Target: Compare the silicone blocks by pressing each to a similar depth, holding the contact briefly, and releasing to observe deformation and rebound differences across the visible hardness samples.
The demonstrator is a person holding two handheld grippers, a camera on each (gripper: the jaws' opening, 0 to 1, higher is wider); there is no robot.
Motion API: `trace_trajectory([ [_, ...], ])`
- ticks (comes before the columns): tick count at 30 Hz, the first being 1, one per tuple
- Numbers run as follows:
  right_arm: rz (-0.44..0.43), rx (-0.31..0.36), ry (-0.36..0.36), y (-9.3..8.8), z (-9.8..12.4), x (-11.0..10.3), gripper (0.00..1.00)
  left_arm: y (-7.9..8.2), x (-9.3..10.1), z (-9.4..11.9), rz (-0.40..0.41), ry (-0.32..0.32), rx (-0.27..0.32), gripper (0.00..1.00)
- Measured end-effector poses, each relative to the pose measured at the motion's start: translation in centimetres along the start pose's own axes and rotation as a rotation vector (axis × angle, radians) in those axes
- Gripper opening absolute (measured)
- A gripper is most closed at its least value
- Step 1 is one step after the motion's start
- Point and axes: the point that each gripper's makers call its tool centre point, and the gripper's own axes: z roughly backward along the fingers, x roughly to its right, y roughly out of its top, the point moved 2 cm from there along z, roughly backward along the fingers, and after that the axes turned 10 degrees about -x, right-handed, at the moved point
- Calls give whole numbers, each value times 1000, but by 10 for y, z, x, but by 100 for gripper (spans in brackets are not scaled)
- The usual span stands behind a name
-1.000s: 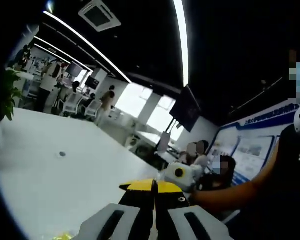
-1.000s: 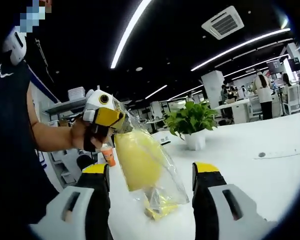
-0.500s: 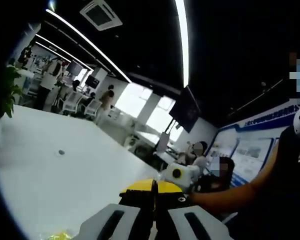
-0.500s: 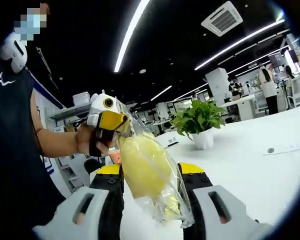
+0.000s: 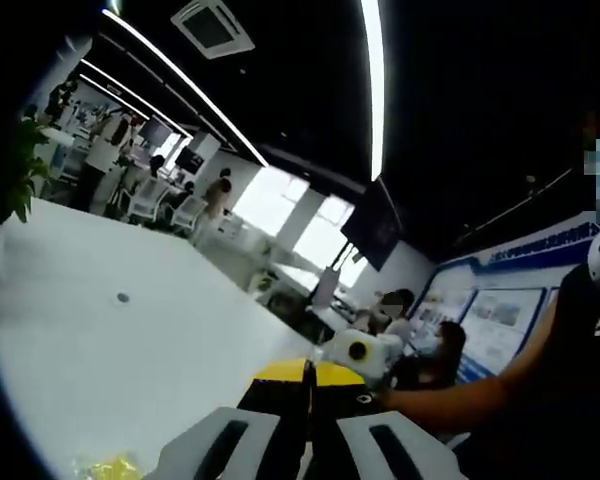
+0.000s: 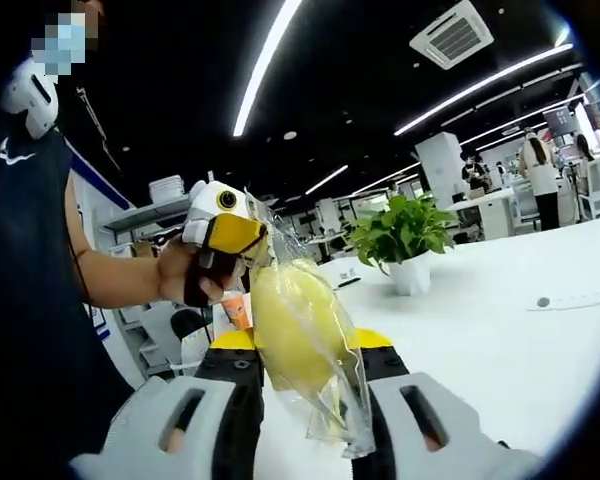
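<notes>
A yellow silicone block [image 6: 298, 335] hangs inside a clear plastic bag [image 6: 330, 400] over the white table [image 6: 500, 350]. My left gripper [image 6: 242, 238], held in a person's hand, is shut on the bag's top edge. In the left gripper view its jaws [image 5: 307, 375] stand closed together, and a yellow corner of the bag [image 5: 105, 466] shows low on the left. My right gripper [image 6: 305, 345] has its two yellow-tipped jaws pressed against both sides of the block through the bag.
A potted plant [image 6: 405, 235] stands on the table behind the bag, and an orange cup [image 6: 232, 308] sits near the left edge. A small round disc [image 5: 123, 297] lies on the tabletop. The person's arm [image 5: 460, 405] reaches in from the right. Other people stand at far desks.
My right gripper's jaws have closed from wide apart onto the yellow block in the bag. The left gripper keeps its hold on the bag's top.
</notes>
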Motion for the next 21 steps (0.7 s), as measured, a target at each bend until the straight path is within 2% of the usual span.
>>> trace_trajectory([
  [9, -17, -57, 30, -4, -2, -6, 14, -4, -3, 5, 6, 18, -8, 0],
  [12, -37, -100, 37, -8, -2, -8, 12, -9, -4, 7, -20, 40, -17, 0],
  [15, -38, -131, 47, -11, -3, -11, 11, -14, -3, 10, -12, 39, -20, 0],
  [17, -37, -151, 56, -12, -3, -13, 10, -16, -3, 13, -57, 54, -15, 0],
  [18, -38, -157, 56, -12, -4, -13, 10, -14, -3, 15, -141, 77, -2, 0],
  [19, -36, -163, 58, -12, -4, -14, 9, -15, -2, 16, -168, 84, -4, 0],
  [21, -34, -172, 61, -13, -4, -14, 9, -17, -1, 15, -150, 84, -8, 0],
])
